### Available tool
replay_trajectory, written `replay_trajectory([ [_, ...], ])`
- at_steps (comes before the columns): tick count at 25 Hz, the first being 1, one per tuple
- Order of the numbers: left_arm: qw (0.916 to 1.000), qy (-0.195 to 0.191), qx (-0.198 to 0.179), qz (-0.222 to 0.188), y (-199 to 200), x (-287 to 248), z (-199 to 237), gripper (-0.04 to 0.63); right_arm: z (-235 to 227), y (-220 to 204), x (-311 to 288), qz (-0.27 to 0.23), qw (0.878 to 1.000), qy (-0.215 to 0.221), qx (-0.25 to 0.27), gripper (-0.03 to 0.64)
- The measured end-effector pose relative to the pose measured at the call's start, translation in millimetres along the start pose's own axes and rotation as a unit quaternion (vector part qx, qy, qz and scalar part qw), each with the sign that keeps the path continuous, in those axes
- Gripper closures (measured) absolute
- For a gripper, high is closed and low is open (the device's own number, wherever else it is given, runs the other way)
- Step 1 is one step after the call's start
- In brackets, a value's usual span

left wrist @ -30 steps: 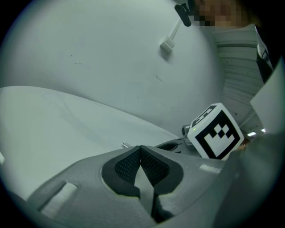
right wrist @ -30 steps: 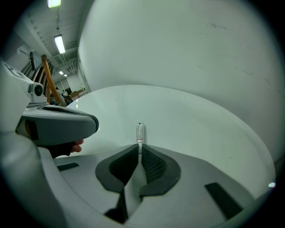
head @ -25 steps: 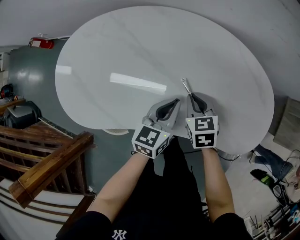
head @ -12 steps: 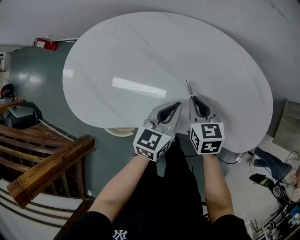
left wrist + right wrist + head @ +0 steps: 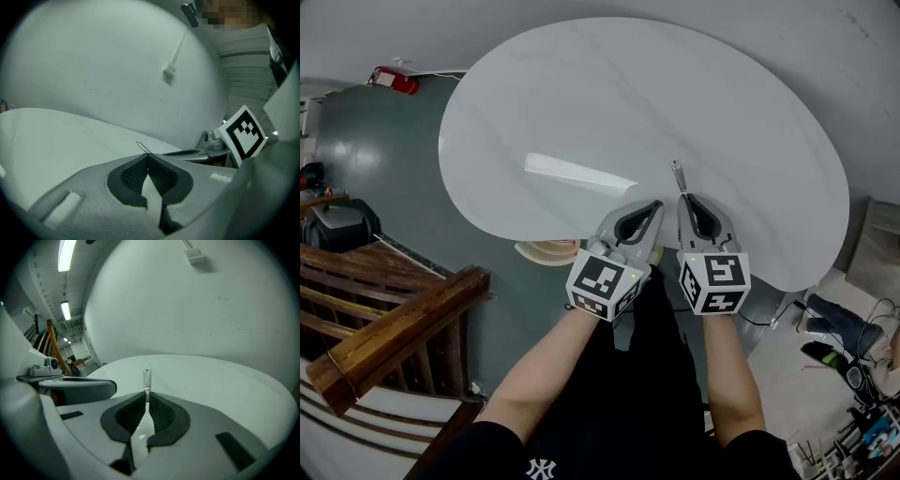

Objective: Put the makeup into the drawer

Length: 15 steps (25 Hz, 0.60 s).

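In the head view the table point(image 5: 609, 103) fills the upper middle of the frame. The left gripper point(image 5: 653, 208) and right gripper point(image 5: 682, 199) sit side by side just below centre, over the table's near edge, left one at the left. The makeup tube point(image 5: 677, 174) sticks out past the right gripper's tips, between its jaws, above the tabletop. A fire extinguisher point(image 5: 398, 82) lies at upper left, a wooden railing point(image 5: 394, 323) at lower left, and cables point(image 5: 853, 412) on the floor at lower right.
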<state>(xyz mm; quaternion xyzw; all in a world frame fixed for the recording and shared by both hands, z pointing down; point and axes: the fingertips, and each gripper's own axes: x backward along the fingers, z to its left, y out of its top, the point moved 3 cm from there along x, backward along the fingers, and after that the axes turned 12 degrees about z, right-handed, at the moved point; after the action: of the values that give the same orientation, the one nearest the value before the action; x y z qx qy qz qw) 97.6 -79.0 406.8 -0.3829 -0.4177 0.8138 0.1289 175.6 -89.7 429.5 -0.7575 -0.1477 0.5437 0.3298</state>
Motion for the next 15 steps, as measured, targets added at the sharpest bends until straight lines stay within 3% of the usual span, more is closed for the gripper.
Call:
replay_trajectory([
  [15, 0.9993, 0.023, 0.01, -0.029, -27.4, 67.6, 22.6, 0.586, 76.3, -18.7, 1.3, -0.015, 1.0, 0.024, 0.008, 0.583],
])
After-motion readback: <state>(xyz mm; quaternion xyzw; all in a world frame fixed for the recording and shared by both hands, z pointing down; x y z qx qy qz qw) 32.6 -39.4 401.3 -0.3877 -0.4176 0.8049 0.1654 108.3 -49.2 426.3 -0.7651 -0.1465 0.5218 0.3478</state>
